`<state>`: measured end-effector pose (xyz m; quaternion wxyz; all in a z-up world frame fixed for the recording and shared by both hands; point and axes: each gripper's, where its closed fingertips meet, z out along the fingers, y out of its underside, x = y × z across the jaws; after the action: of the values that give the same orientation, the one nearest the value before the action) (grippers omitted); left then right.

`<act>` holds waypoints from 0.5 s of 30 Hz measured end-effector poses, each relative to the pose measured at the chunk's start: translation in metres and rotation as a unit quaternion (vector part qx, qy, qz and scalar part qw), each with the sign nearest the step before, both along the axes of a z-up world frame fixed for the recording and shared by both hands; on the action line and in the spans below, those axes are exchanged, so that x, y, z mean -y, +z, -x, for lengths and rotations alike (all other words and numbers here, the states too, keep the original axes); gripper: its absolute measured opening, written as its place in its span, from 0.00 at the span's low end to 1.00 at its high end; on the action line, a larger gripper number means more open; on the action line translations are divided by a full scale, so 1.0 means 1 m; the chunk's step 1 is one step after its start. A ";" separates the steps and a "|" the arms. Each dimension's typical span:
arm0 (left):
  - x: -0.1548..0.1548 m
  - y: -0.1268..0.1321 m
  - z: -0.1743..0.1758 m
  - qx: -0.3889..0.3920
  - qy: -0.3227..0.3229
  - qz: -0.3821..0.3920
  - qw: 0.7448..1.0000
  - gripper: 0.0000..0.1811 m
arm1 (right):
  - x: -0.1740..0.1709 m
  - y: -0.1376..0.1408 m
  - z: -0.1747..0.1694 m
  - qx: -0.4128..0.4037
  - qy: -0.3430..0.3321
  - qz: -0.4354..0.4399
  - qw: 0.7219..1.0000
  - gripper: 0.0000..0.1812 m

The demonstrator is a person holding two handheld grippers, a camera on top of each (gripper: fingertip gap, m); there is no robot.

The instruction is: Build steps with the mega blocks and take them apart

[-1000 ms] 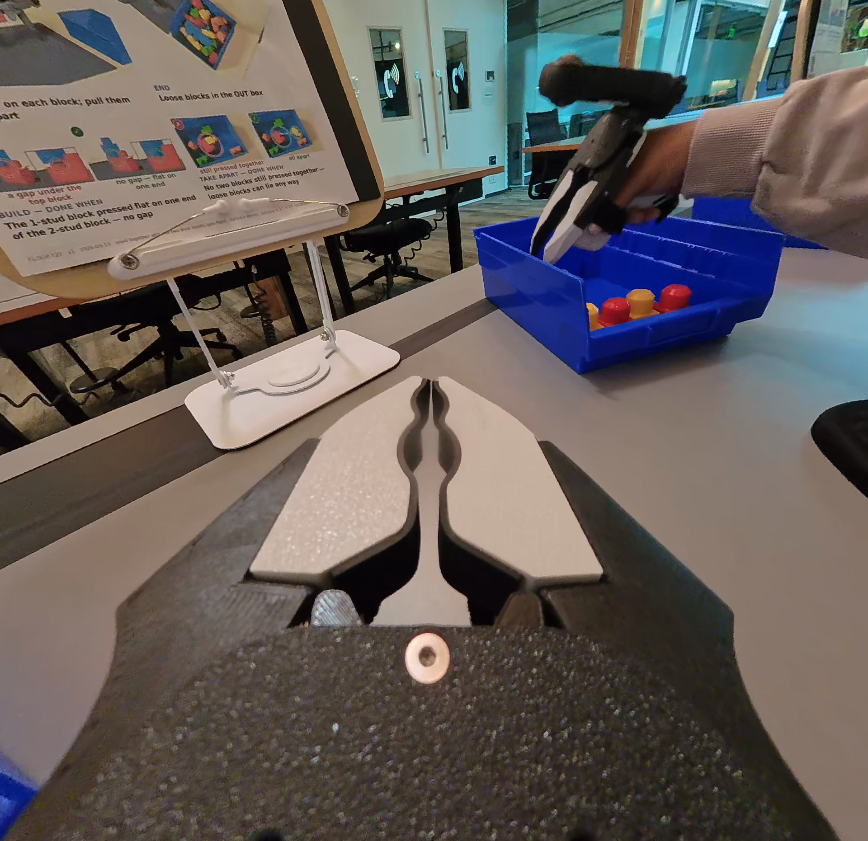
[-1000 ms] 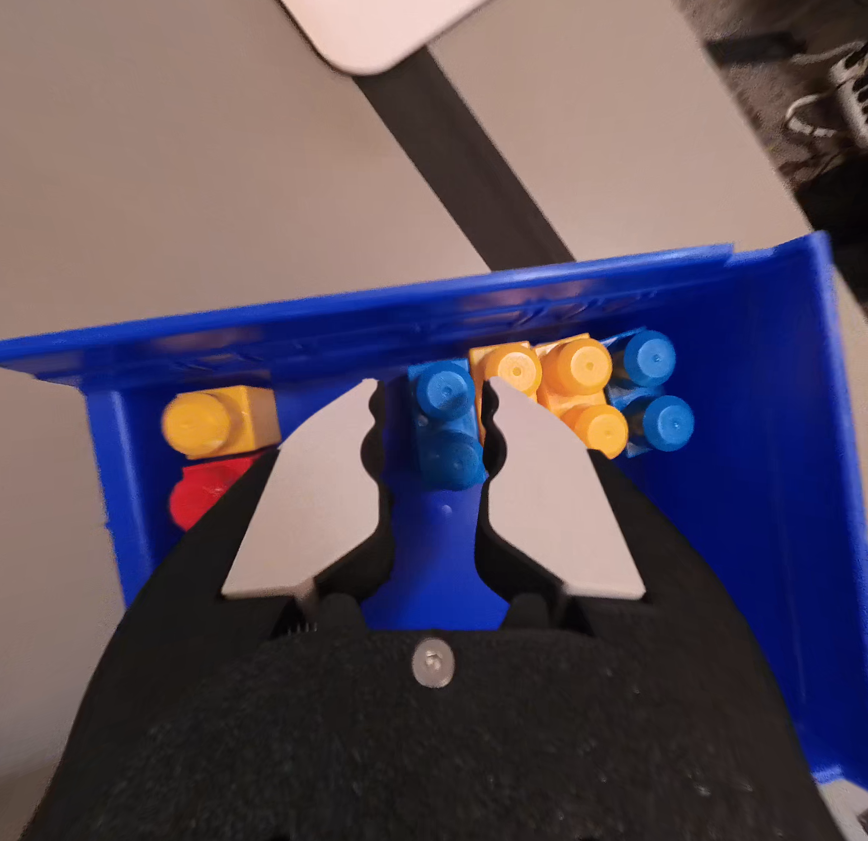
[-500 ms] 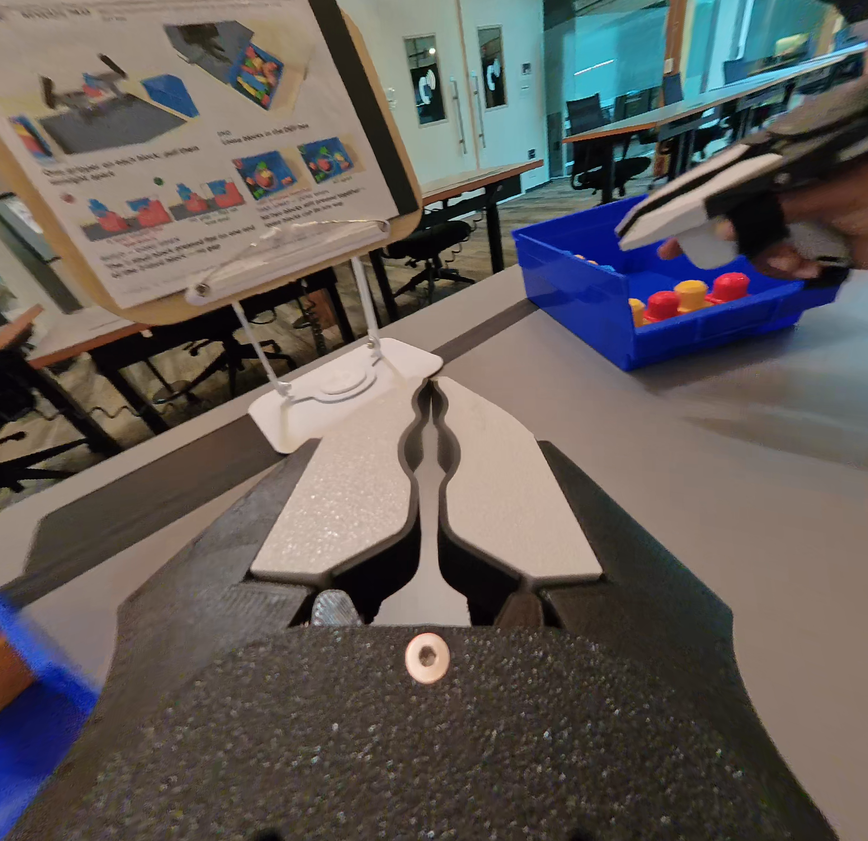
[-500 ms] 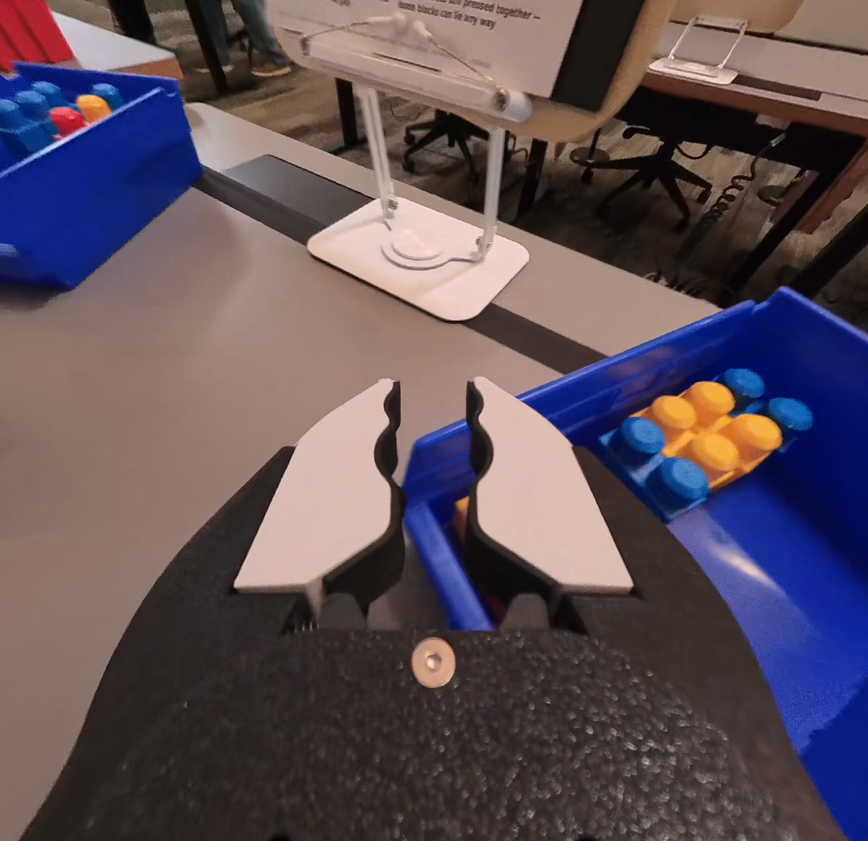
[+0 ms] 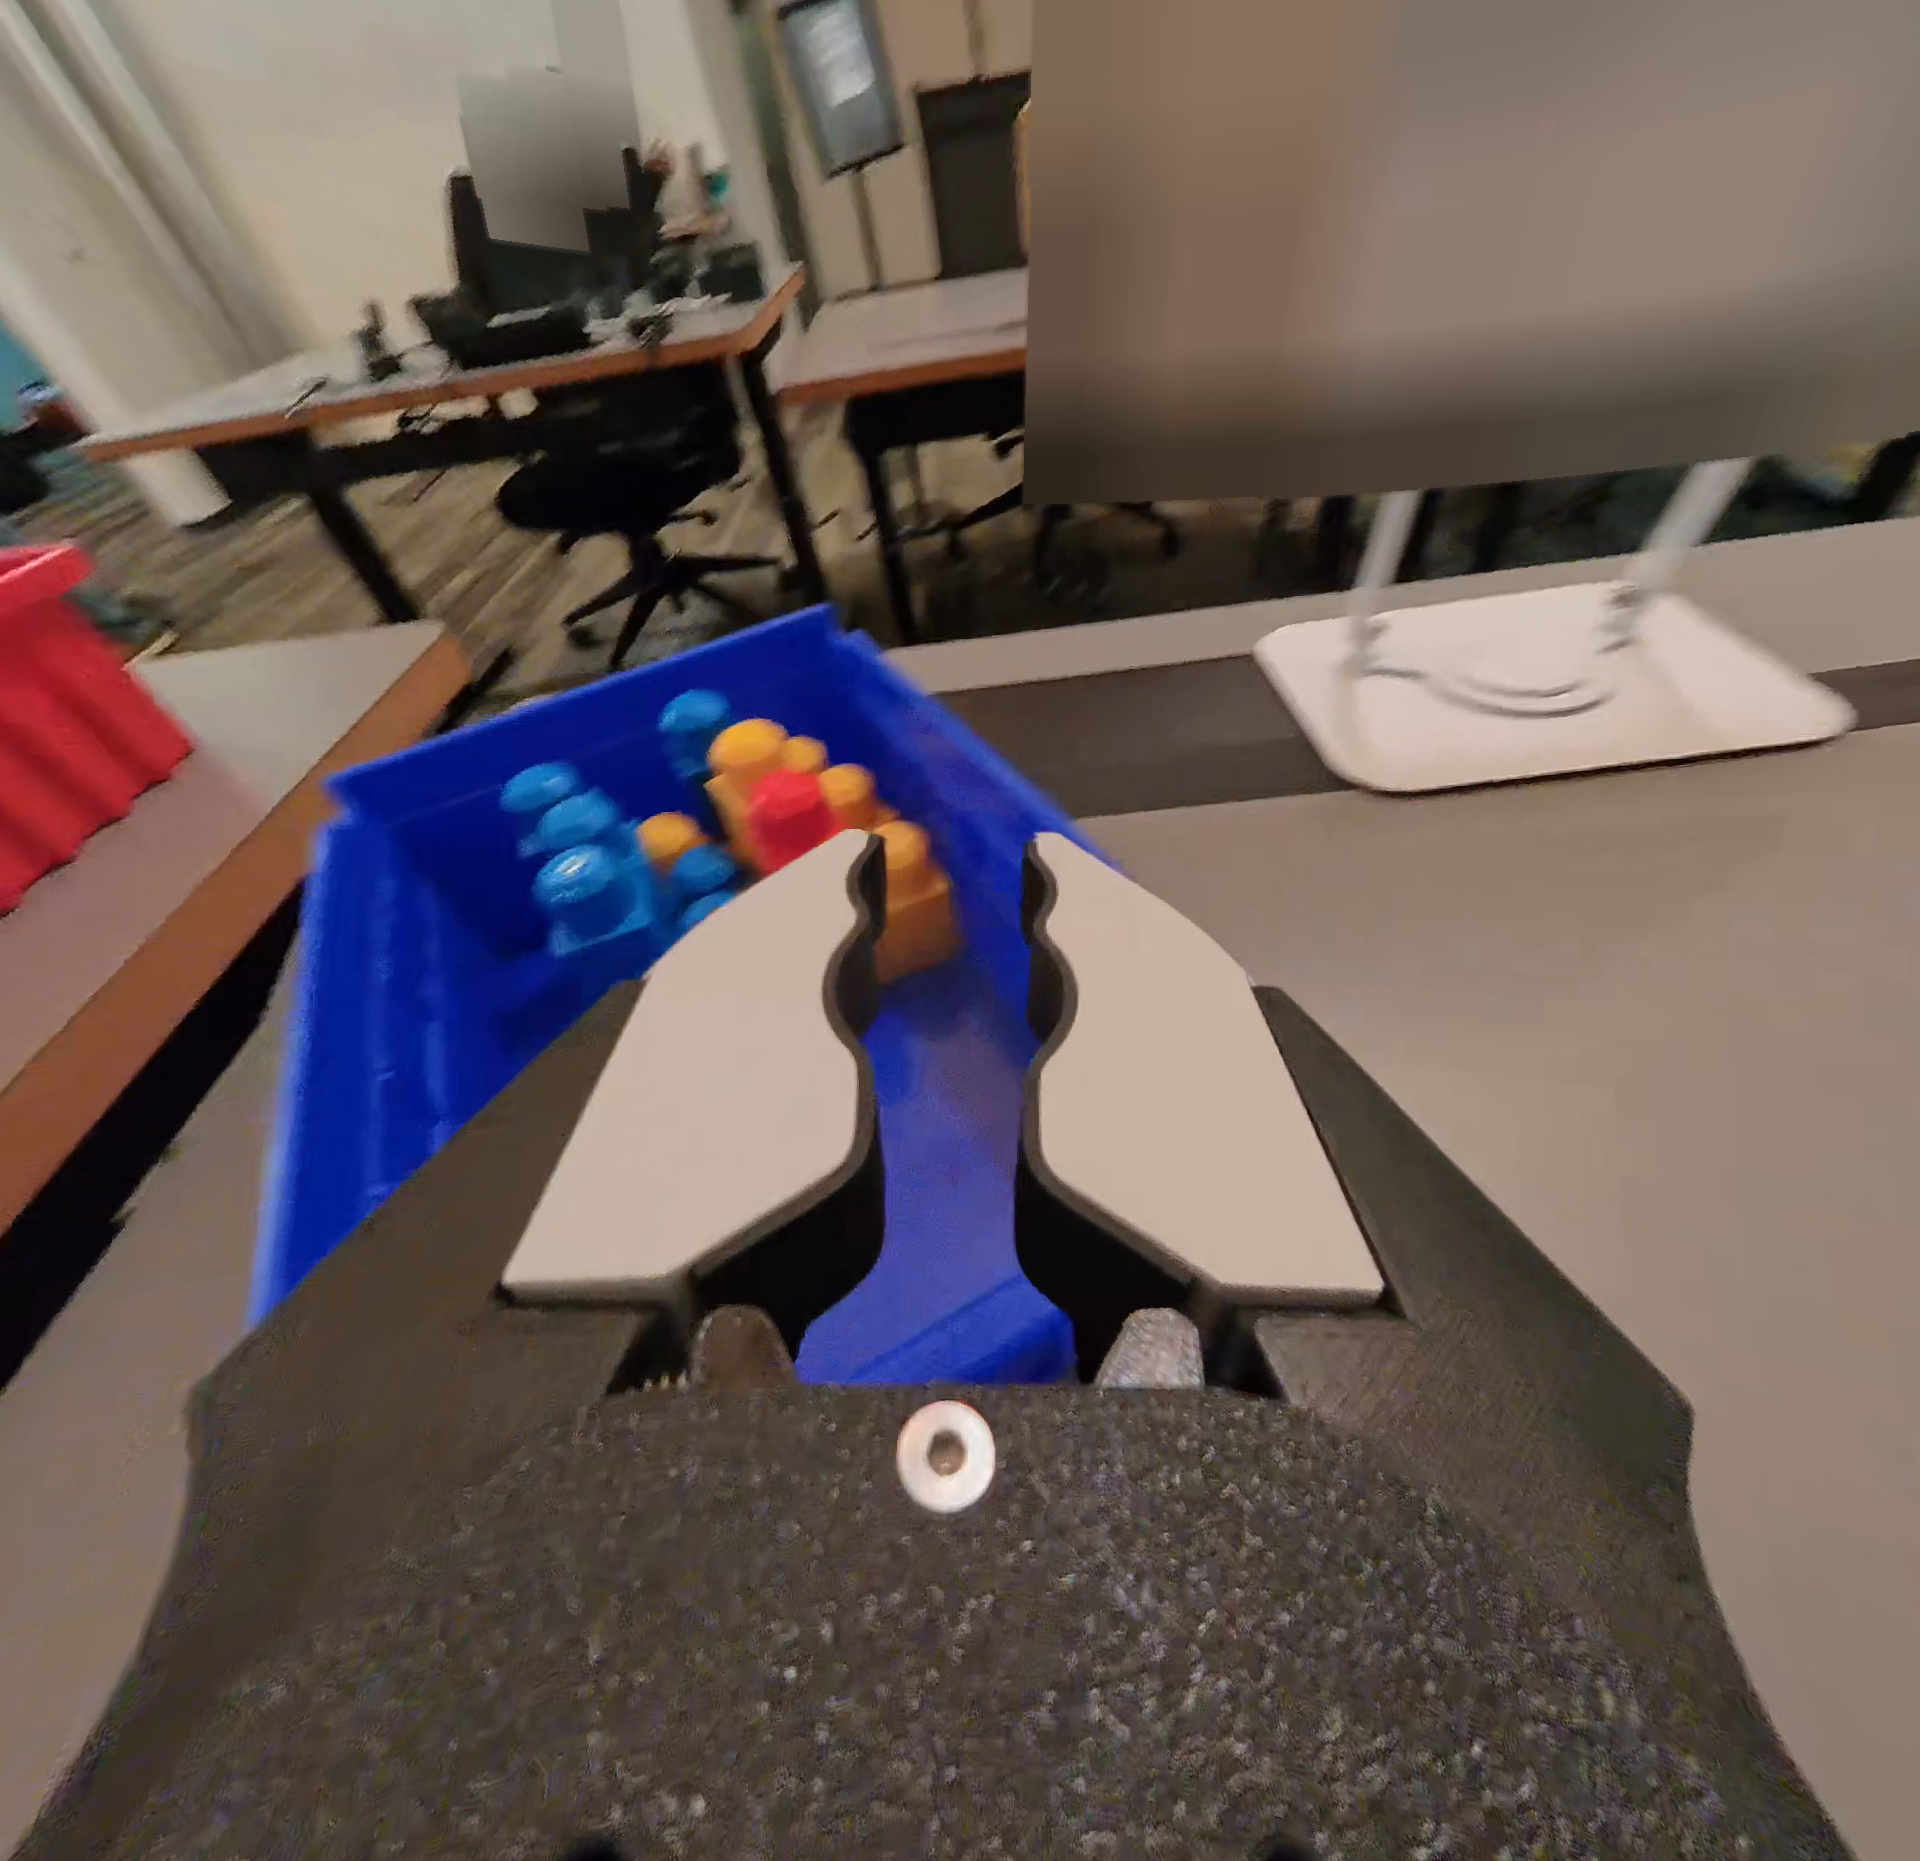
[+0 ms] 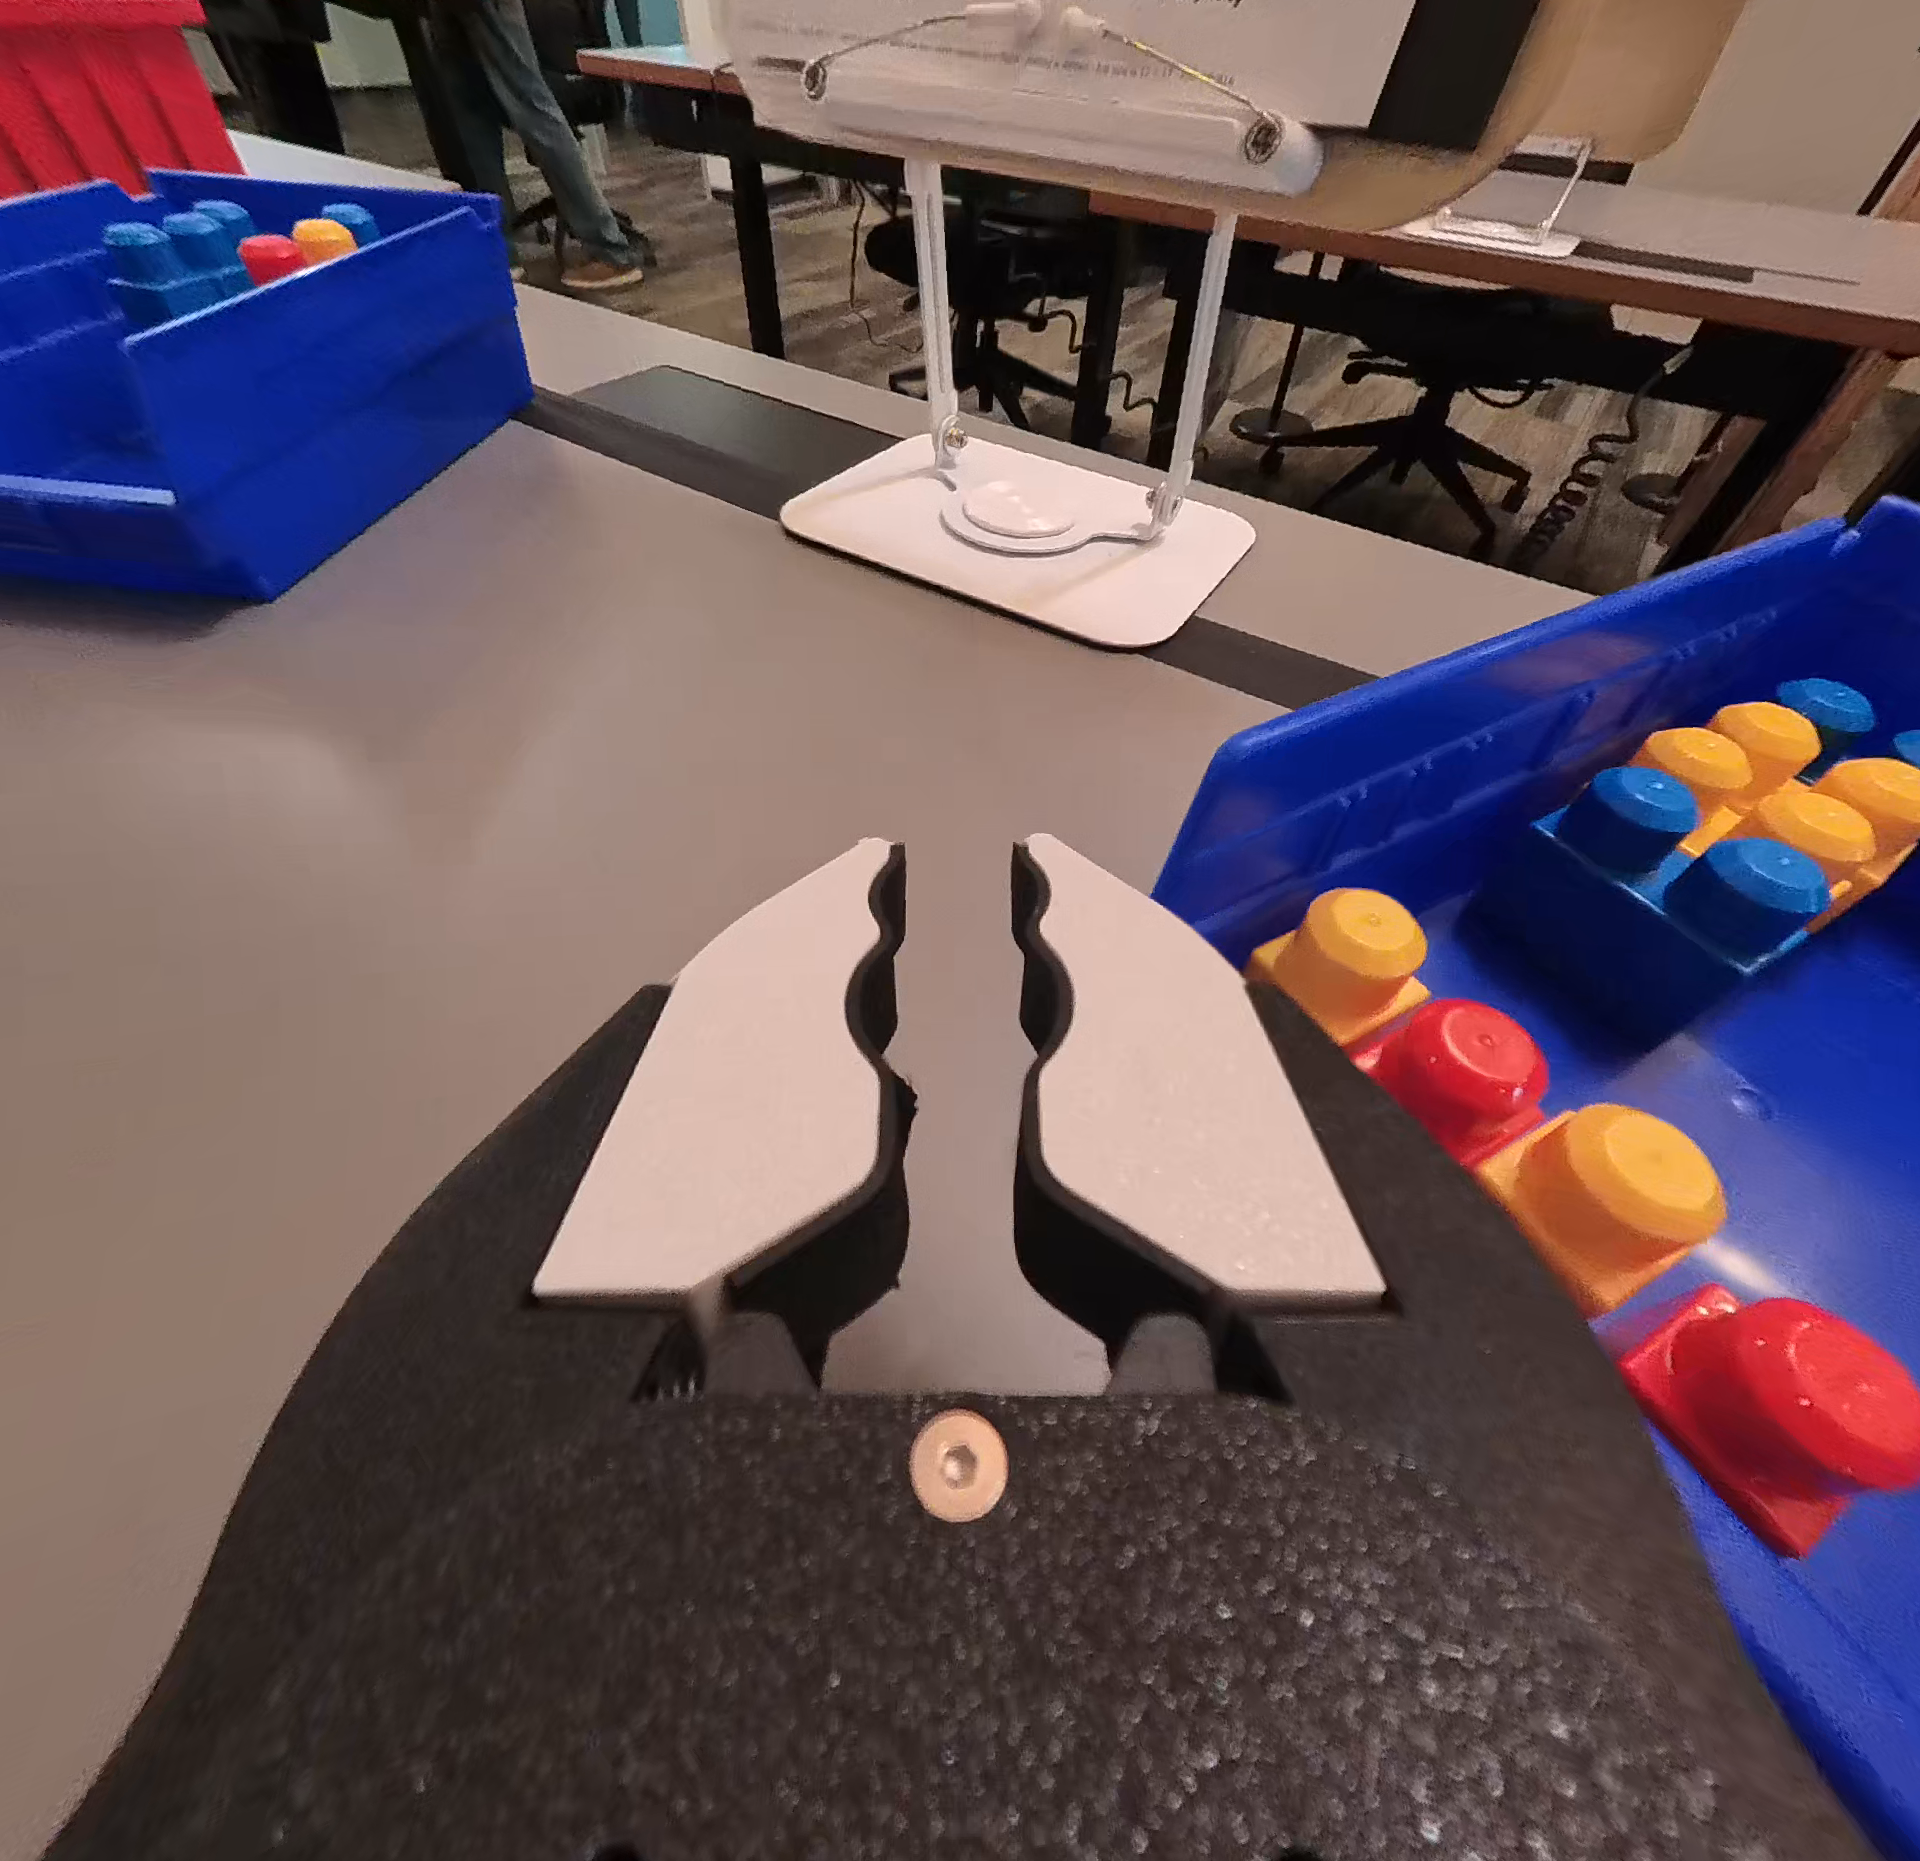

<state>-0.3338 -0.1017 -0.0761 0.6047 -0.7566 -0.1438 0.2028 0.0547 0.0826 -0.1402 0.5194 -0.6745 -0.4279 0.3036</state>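
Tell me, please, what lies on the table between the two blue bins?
In the right wrist view, only bare grey table separates the left bin from the right bin; the white stand base sits farther back.

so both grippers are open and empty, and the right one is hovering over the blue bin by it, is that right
Not quite. Both are open and empty, but in the right wrist view the right gripper is over the bare grey table, with the near blue bin off to its right side. It is the left gripper that points into a blue bin of blocks, per the left wrist view.

Left gripper (image 5: 951, 866) jaws parted, empty, angled downward. Right gripper (image 6: 958, 855) jaws parted, empty, near level.
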 end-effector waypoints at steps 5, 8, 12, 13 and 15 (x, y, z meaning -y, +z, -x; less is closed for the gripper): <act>0.005 -0.036 0.063 0.037 0.072 0.069 0.994 0.21 | 0.004 -0.009 0.000 -0.001 0.011 0.004 1.000 0.11; 0.004 -0.057 0.096 0.055 0.118 0.099 0.987 0.24 | 0.007 -0.009 0.001 -0.001 0.018 -0.004 1.000 0.11; -0.001 -0.070 0.127 0.073 0.159 0.122 0.977 0.25 | 0.009 -0.006 -0.001 -0.006 0.022 -0.011 1.000 0.11; -0.003 -0.073 0.133 0.076 0.168 0.129 0.974 0.25 | 0.009 -0.006 -0.001 -0.006 0.024 -0.011 1.000 0.11; -0.004 -0.077 0.145 0.075 0.187 0.142 0.969 0.25 | 0.010 -0.007 0.000 -0.003 0.029 -0.010 1.000 0.12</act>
<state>-0.4791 -0.0981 -0.1529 0.4302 -0.8074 -0.2971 0.2733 0.0549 0.0722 -0.1476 0.5180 -0.6560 -0.4488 0.3163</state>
